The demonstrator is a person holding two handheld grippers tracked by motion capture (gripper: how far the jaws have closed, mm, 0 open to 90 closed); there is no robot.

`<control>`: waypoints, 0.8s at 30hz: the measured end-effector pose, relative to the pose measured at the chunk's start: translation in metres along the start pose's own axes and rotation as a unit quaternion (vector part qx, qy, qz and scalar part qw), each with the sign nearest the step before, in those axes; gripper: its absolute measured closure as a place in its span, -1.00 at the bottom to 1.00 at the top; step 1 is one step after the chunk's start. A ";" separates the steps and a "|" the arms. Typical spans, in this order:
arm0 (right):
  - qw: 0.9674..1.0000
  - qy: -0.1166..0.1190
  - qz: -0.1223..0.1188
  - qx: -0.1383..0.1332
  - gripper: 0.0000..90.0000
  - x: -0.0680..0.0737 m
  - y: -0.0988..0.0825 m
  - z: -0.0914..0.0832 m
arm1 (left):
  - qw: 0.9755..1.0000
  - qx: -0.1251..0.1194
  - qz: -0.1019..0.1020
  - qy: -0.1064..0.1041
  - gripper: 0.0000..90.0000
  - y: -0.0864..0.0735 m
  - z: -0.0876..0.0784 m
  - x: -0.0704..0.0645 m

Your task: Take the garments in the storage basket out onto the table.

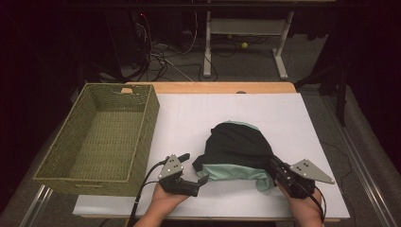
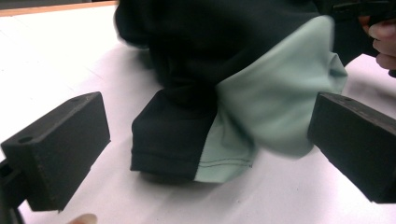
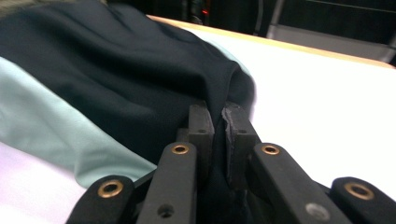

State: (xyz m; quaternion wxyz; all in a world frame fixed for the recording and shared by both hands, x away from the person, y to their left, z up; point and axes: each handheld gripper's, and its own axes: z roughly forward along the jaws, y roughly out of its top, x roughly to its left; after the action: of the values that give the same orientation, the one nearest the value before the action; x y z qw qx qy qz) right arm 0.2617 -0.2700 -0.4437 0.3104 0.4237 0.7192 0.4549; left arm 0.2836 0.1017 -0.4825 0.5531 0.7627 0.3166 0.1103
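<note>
A crumpled black and mint-green garment (image 1: 235, 150) lies on the white table top (image 1: 198, 118), right of the middle. My right gripper (image 1: 275, 166) is at the garment's right front edge, and in the right gripper view it (image 3: 217, 116) is shut on a fold of the black fabric (image 3: 140, 70). My left gripper (image 1: 195, 168) rests near the front edge, just left of the garment, open. In the left gripper view its wide-apart jaws frame a black and green hem corner (image 2: 187, 149) of the garment without touching it.
A green woven basket (image 1: 147, 124) stands on the table's left side, hanging over the left edge. The wooden table edge (image 1: 213, 87) runs along the back. Beyond it are a desk frame (image 1: 246, 28), floor cables (image 1: 161, 56) and a small yellow ball (image 1: 244, 45).
</note>
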 end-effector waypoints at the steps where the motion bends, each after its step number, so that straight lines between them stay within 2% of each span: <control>1: 1.000 -0.009 0.004 0.003 0.87 -0.005 -0.002 -0.003 | 1.000 0.002 -0.003 0.000 -1.00 0.000 0.000 0.001; 6: 0.998 -0.054 0.030 0.018 0.87 -0.029 -0.013 -0.012 | 1.000 0.005 -0.011 -0.005 -1.00 0.001 0.001 0.003; 8: 0.997 -0.070 0.034 0.028 0.87 -0.035 -0.017 -0.014 | 1.000 0.005 -0.011 -0.004 -1.00 0.001 0.001 0.003; 9: 0.996 -0.070 0.035 0.031 0.85 -0.036 -0.019 -0.014 | 1.000 0.005 -0.011 -0.005 -1.00 0.001 0.001 0.003; 10: 0.997 -0.067 0.037 0.029 0.75 -0.035 -0.019 -0.014 | 1.000 0.004 -0.010 -0.006 -1.00 0.001 0.001 0.003; 11: 0.997 -0.067 0.037 0.029 0.75 -0.035 -0.019 -0.014 | 1.000 0.004 -0.009 -0.007 -1.00 0.001 0.001 0.003; 12: 0.997 -0.064 0.037 0.025 0.60 -0.033 -0.017 -0.014 | 1.000 0.003 -0.008 -0.007 -1.00 0.001 0.001 0.002; 16: 0.998 -0.051 0.026 -0.010 0.24 -0.021 -0.002 -0.021 | 1.000 -0.003 0.002 -0.004 -1.00 0.000 0.000 0.000; 20: 0.999 -0.011 0.007 -0.032 0.16 0.000 0.011 -0.025 | 1.000 -0.008 0.002 -0.002 -1.00 -0.001 -0.001 -0.001; 24: 0.999 0.015 -0.013 -0.036 0.08 0.020 0.015 -0.025 | 1.000 -0.009 0.005 0.000 -1.00 -0.001 -0.001 -0.001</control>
State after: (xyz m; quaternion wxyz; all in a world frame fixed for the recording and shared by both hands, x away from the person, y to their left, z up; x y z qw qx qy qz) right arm 0.2369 -0.2587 -0.4212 0.3206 0.3964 0.7121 0.4826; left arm 0.2817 0.1022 -0.4827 0.5593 0.7595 0.3114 0.1159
